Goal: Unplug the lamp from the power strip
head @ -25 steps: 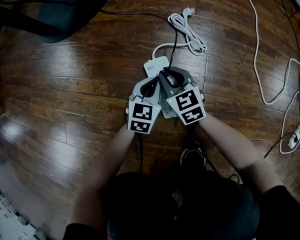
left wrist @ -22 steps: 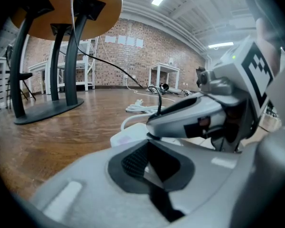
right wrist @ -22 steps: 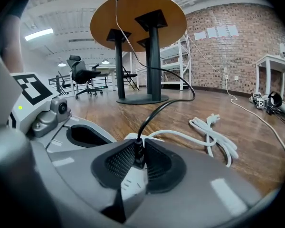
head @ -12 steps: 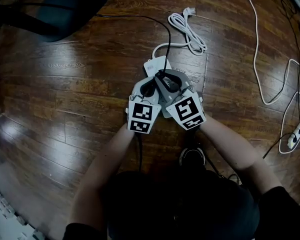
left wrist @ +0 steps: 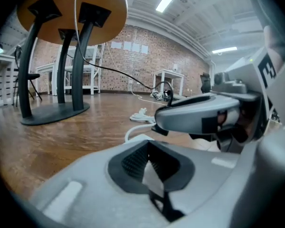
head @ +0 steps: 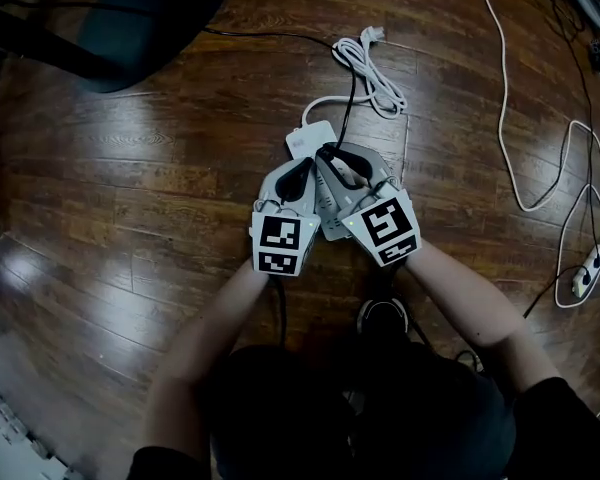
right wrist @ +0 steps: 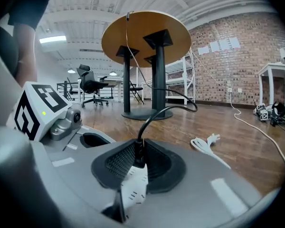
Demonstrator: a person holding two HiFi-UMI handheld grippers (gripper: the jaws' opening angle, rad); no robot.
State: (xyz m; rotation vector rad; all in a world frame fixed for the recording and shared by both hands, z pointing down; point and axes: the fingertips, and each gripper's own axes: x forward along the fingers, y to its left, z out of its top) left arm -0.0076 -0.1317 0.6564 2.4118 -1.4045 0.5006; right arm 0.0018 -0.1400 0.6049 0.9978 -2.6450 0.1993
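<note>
The person's bare forearms reach forward over the brown wooden plank floor (head: 130, 168), one gripper in each hand. The left gripper (head: 302, 173) and the right gripper (head: 345, 158) lie side by side, nearly touching, both on the white oblong power strip (head: 310, 138). The strip lies flat, its long axis running away from the person with the far end leaning a little left. Only that far end and a strip between the two grippers show from the head view.

The left gripper (left wrist: 149, 167) is closed on the strip's white body (left wrist: 151, 175), which sits between its dark pads. The right gripper (right wrist: 133, 163) is clamped on the black lamp plug (right wrist: 138, 151), which stands upright in the power strip (right wrist: 134, 186).

From the plug a thin black cable (head: 350, 98) rises, arches and runs off to the far left. Just beyond the strip's far end lies a bundled white cord with a plug (head: 372, 63), joined to the strip by a curved white lead. Farther left stands a round table on black legs (right wrist: 156, 75). Well off to the right, a long loose white cable (head: 510, 118) snakes across the floor toward a second white power strip (head: 583, 280).
</note>
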